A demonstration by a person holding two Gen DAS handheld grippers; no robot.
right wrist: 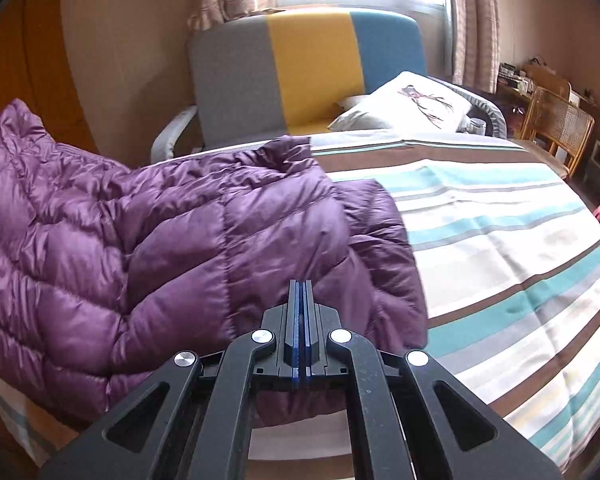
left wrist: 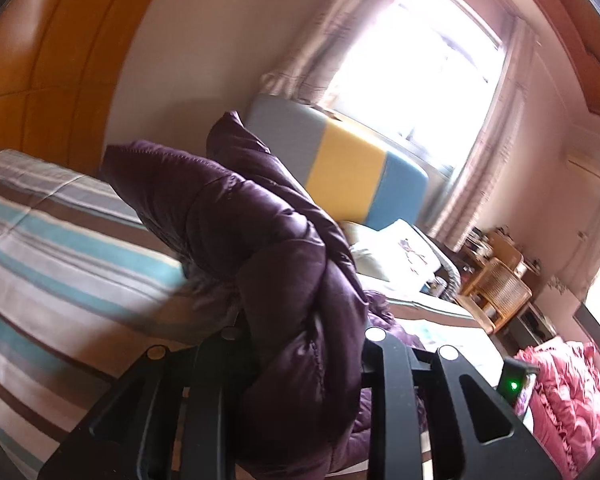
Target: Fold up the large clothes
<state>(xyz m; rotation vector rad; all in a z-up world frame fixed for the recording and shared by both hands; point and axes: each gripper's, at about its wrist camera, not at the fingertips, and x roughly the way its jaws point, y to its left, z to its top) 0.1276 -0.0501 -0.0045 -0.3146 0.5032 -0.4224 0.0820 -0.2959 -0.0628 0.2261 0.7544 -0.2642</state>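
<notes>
We are folding 1 big purple puffy jacket [right wrist: 172,232] on the striped bed [right wrist: 500,240]. Our left gripper [left wrist: 300,360] pinches a thick bunch of the jacket and holds it up in the air — the rest hangs down to the bed. Our right gripper [right wrist: 301,312] is squeezed tight with nothing in it, just above the jacket's near edge. We think the fold is only starting — most of the jacket lies spread out and puffy.
</notes>
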